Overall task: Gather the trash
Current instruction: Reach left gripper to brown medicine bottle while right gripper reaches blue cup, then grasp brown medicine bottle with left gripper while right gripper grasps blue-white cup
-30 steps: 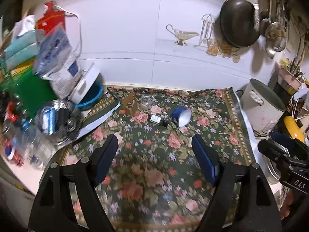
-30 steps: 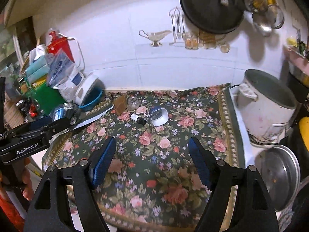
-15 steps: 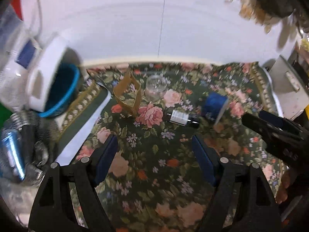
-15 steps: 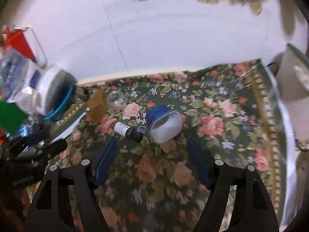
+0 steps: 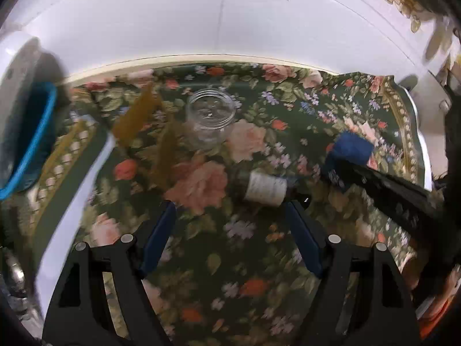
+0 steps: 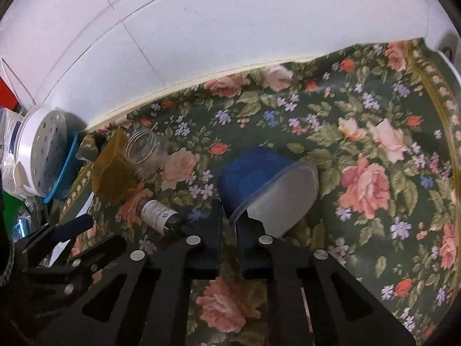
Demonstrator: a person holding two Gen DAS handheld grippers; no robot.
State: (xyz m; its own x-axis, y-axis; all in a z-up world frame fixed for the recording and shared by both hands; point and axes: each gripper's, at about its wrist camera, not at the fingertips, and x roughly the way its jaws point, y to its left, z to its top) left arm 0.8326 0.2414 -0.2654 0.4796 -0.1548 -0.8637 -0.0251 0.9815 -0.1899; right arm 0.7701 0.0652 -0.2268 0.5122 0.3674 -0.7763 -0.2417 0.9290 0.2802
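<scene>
A blue plastic cup (image 6: 259, 178) lies on its side on the floral cloth, mouth toward me. My right gripper (image 6: 230, 216) is shut on the cup's rim. The cup also shows in the left wrist view (image 5: 350, 147). A small dark bottle with a white label (image 5: 265, 189) lies just ahead of my open, empty left gripper (image 5: 230, 216), and shows in the right wrist view (image 6: 158, 212). A clear glass jar (image 5: 210, 118) and a brown cardboard piece (image 5: 138, 115) lie farther back.
The floral cloth (image 6: 374, 132) covers the counter up to the white tiled wall (image 5: 230, 14). A white perforated lid in a blue-rimmed bowl (image 6: 46, 155) leans at the left. My left gripper shows in the right wrist view (image 6: 66, 230).
Both grippers moved forward and down toward the trash. My right gripper went from open to shut on the blue cup's rim. My left gripper closed in on the small bottle.
</scene>
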